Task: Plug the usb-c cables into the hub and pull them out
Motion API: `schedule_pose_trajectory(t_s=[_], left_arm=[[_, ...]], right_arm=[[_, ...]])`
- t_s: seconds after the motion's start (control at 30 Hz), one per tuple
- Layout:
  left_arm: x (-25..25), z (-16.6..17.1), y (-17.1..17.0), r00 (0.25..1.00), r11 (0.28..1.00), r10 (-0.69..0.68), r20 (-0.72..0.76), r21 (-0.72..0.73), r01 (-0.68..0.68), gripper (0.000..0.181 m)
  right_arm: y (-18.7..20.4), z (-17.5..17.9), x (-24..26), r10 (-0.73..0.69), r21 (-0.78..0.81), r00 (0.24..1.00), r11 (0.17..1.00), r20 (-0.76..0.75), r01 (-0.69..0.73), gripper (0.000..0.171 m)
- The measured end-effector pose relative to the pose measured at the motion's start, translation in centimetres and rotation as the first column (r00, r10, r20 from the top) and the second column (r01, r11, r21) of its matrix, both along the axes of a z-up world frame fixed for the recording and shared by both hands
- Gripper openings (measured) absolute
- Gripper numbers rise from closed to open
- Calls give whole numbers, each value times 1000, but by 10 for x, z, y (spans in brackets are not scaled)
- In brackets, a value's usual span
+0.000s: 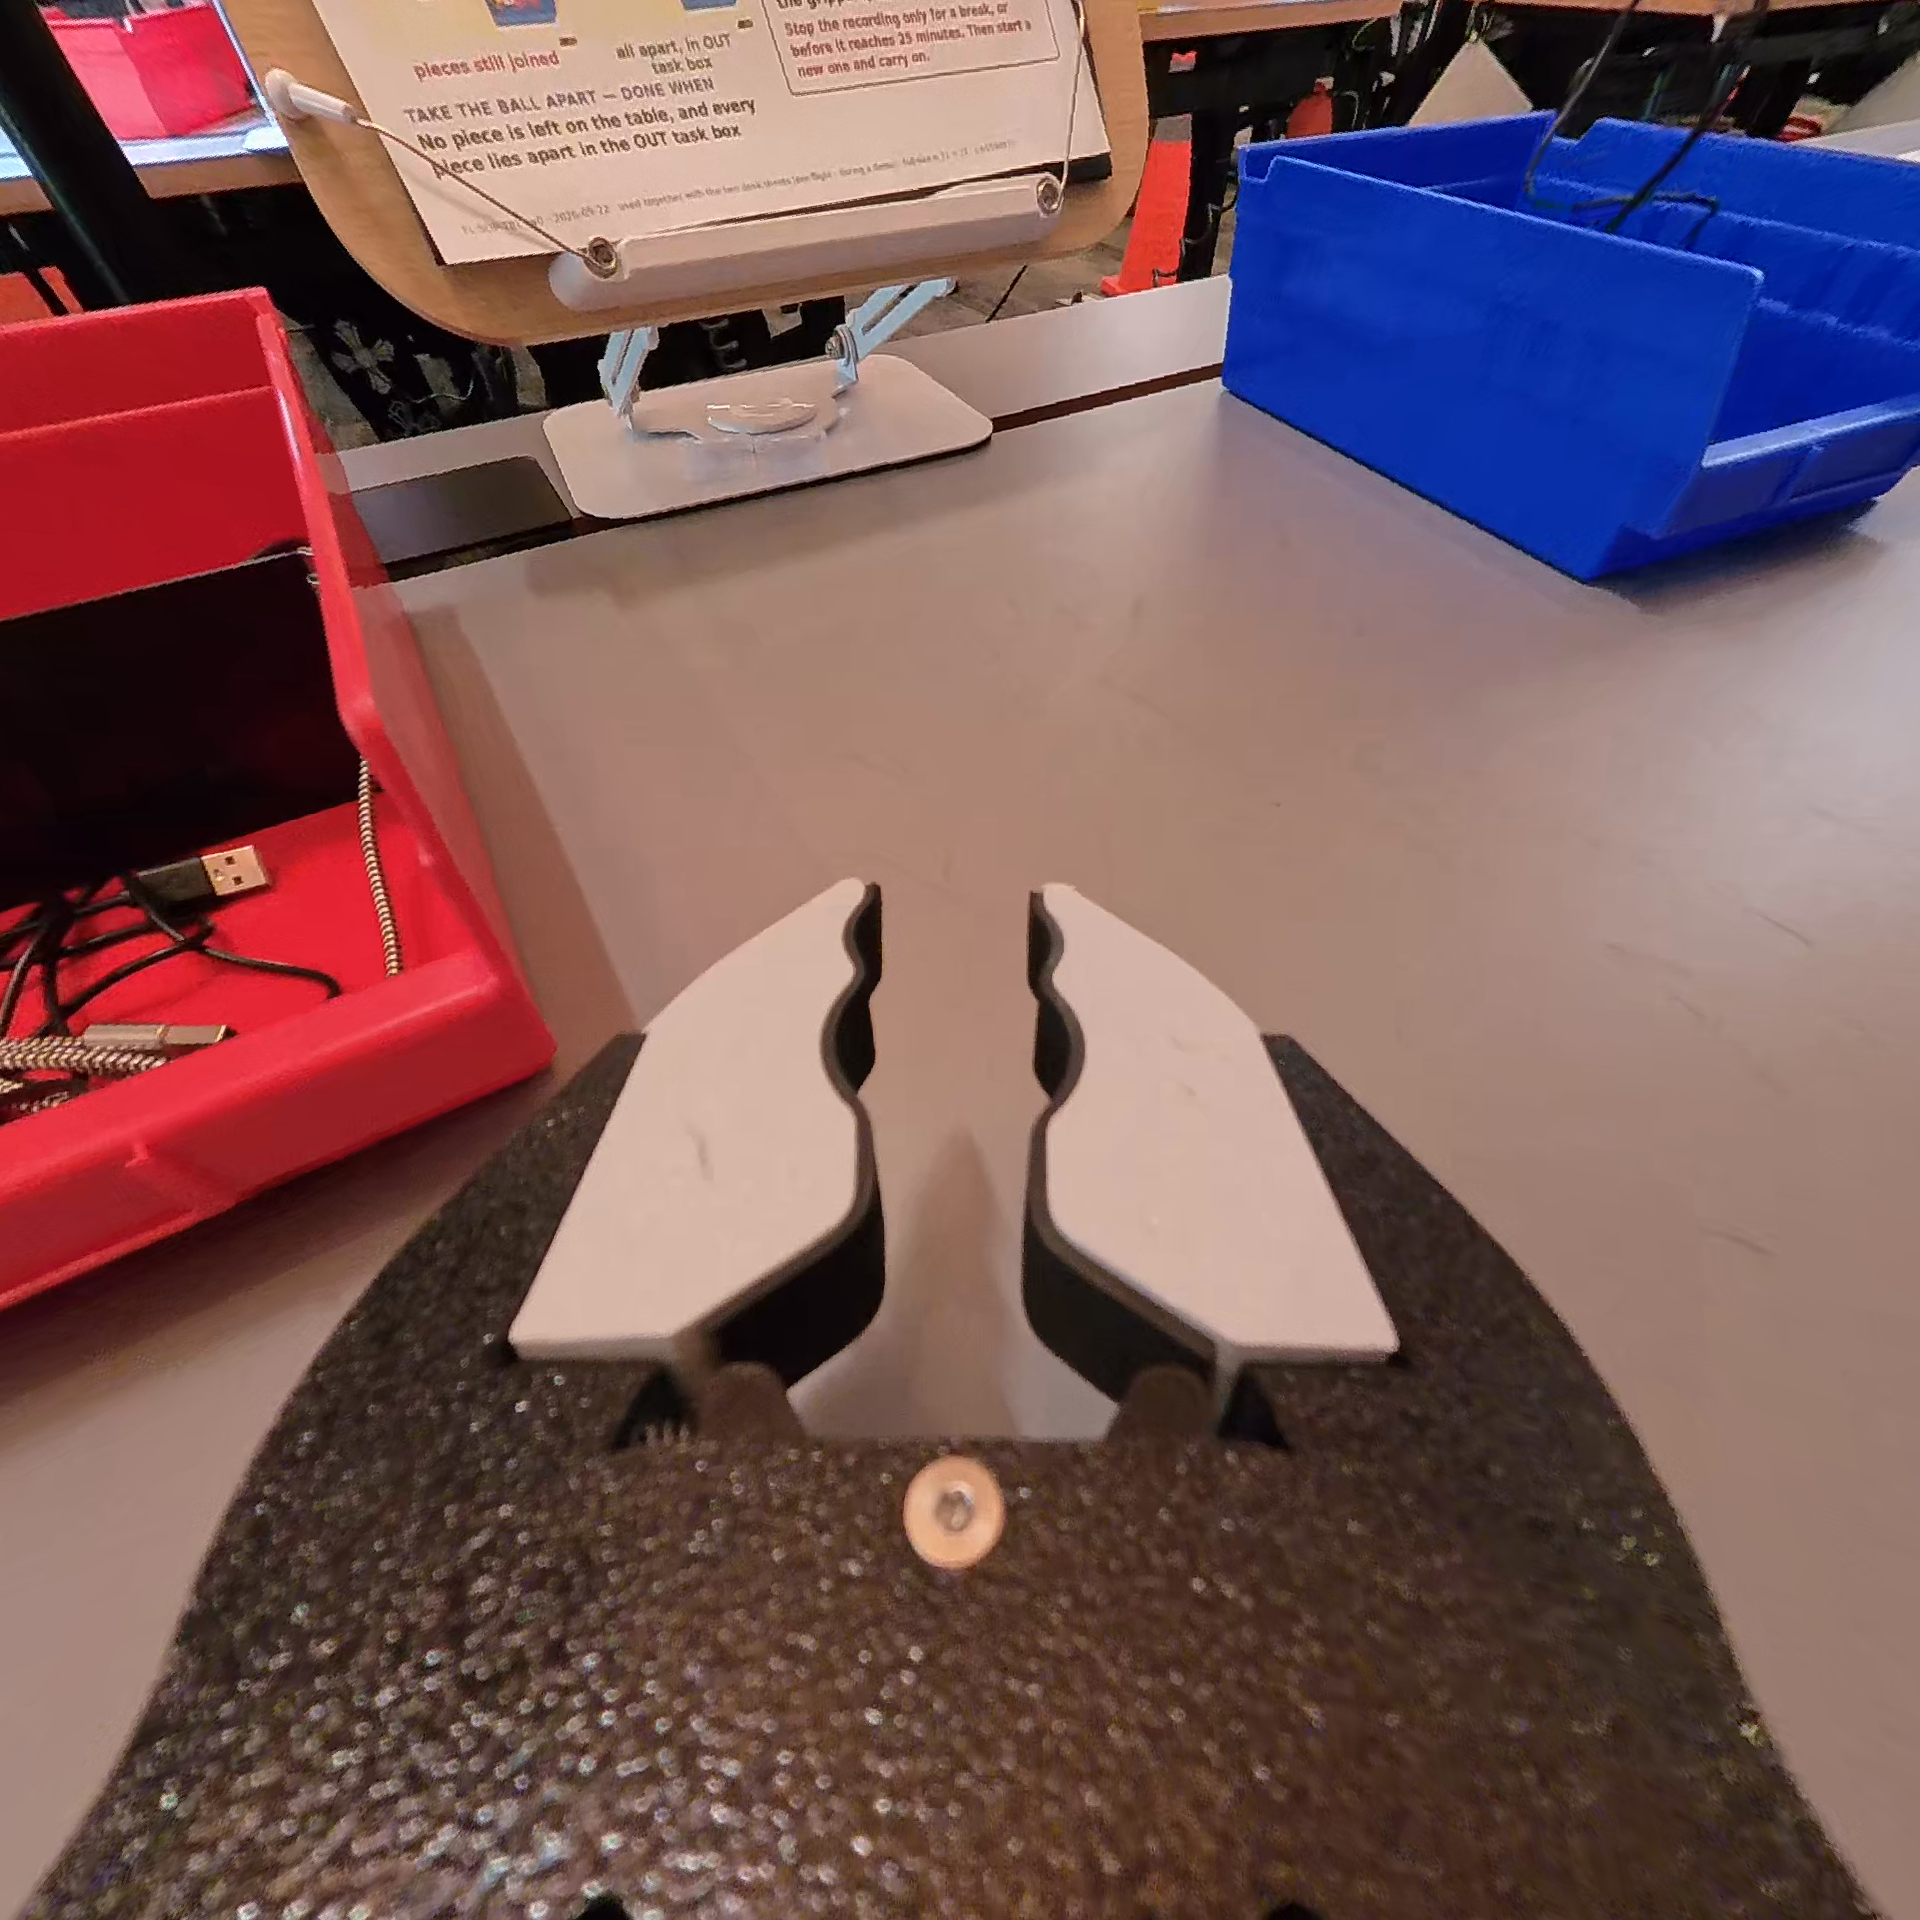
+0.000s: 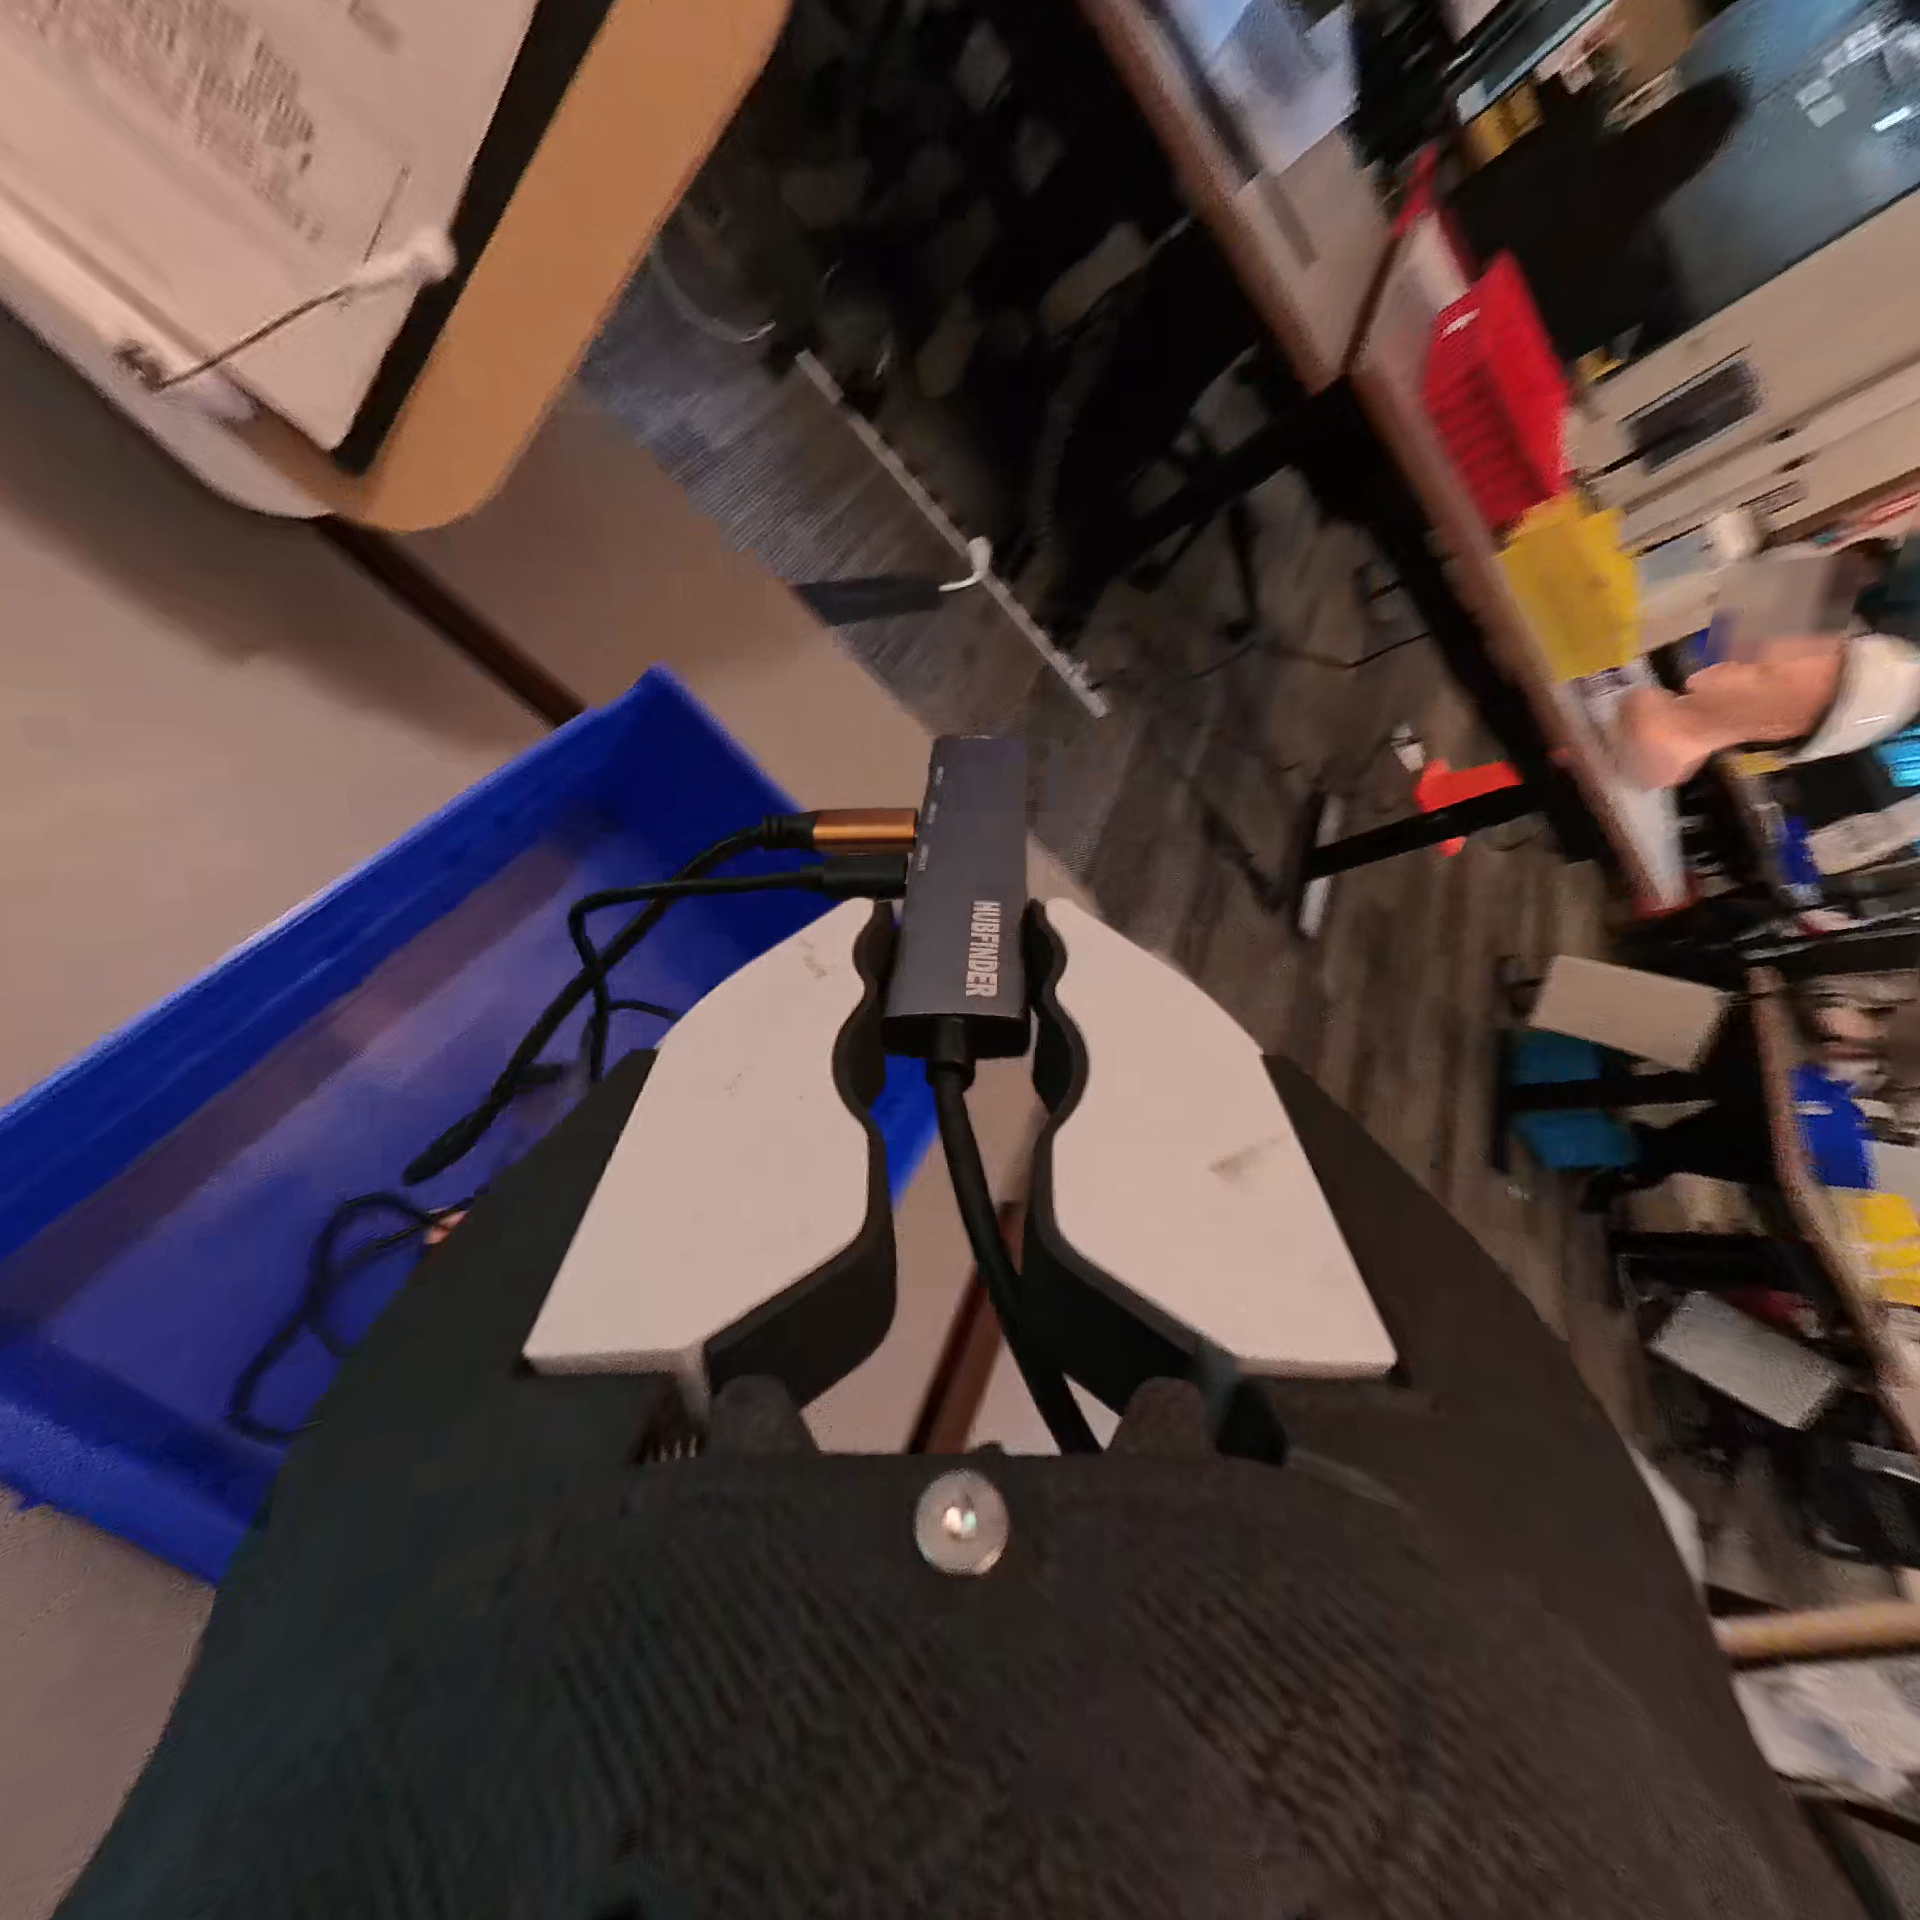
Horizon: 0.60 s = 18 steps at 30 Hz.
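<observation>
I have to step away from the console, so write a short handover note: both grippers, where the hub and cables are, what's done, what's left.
Right gripper: shut on the hub, held up over the blue bin.
Left gripper: open, holding nothing, above the table.
Two cables are plugged into the hub's side: a gold-shelled plug and a black plug; their leads trail into the blue bin.
More cables lie in the red bin.
Left: pull both plugs out, probably with the left gripper.

A red bin (image 1: 312, 997) is sitting at the left of the grey counter (image 1: 1195, 831), and a blue bin (image 1: 1507, 364) is sitting at the far right. Between them, far back, a document stand (image 1: 769, 426) is holding a printed sheet (image 1: 707, 114).
</observation>
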<state>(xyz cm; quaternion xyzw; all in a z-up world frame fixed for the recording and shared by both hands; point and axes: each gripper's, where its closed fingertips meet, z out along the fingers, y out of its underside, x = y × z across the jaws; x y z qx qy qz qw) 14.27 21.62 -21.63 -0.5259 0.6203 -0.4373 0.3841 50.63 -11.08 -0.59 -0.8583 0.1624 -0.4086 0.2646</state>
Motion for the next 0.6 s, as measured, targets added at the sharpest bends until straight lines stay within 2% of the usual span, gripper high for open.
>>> schedule_pose_trajectory(t_s=[0.2, 0.3, 0.37, 0.43, 0.6], left_arm=[[0, -2, -2, 1000, 1000, -6, -12, 14, 7, 26], [0, -2, -3, 1000, 1000, -9, -11, 21, 9, 26], [0, -2, -3, 1000, 1000, -9, -9, 22, 9, 25], [0, -2, -3, 1000, 1000, -11, -9, 19, 12, 25], [0, -2, -3, 1000, 1000, -16, -10, 8, 16, 25]], right_arm=[[22, -100, -8, -9, 110, 970, 993, -242, 37, 25], [29, -152, -19, 23, 127, 912, 991, -410, 32, 25], [35, -173, -30, 71, 126, 864, 992, -499, -9, 25], [40, -171, -36, 91, 130, 842, 991, -532, -25, 25], [65, -97, -45, 296, 356, 811, 927, -505, -117, 21]])
